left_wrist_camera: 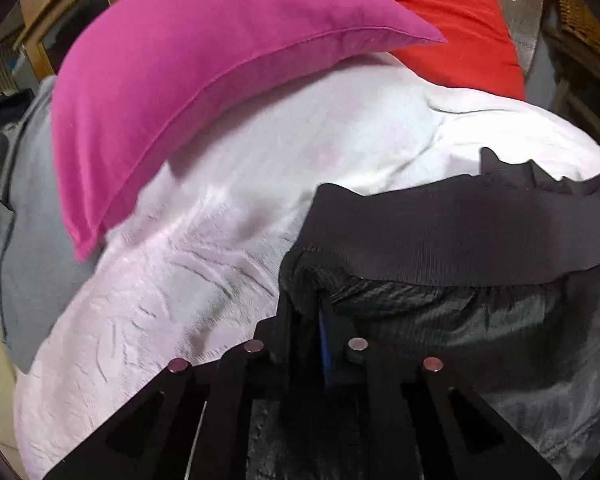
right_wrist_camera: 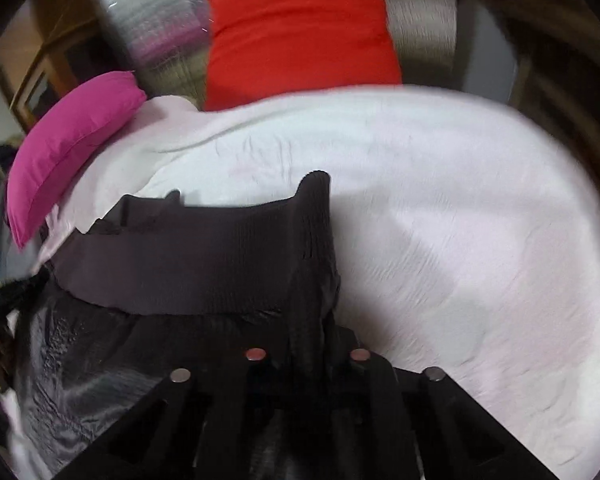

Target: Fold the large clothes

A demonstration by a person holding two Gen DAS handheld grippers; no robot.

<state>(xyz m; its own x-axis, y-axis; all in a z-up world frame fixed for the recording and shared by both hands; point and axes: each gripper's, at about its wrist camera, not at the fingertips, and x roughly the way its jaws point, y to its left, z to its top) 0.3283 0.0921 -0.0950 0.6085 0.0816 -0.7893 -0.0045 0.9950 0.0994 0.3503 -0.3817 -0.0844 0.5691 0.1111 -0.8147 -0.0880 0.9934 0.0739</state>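
Note:
A black jacket [left_wrist_camera: 460,240] with a ribbed hem band and shiny lining lies over a white bedspread [left_wrist_camera: 220,208]. My left gripper [left_wrist_camera: 312,312] is shut on the jacket's left hem corner, with fabric bunched between the fingers. In the right wrist view the same jacket [right_wrist_camera: 188,256] stretches to the left, and my right gripper [right_wrist_camera: 312,332] is shut on its right hem corner, with the ribbed band standing up over the fingers. The hem band is held taut between the two grippers. The fingertips are hidden by cloth.
A magenta cushion [left_wrist_camera: 172,80] lies on the bed's far left and shows in the right wrist view [right_wrist_camera: 68,148]. A red cushion [right_wrist_camera: 300,36] leans at the head of the bed. The white bedspread [right_wrist_camera: 480,220] lies bare to the right. Wooden furniture [left_wrist_camera: 68,12] stands behind.

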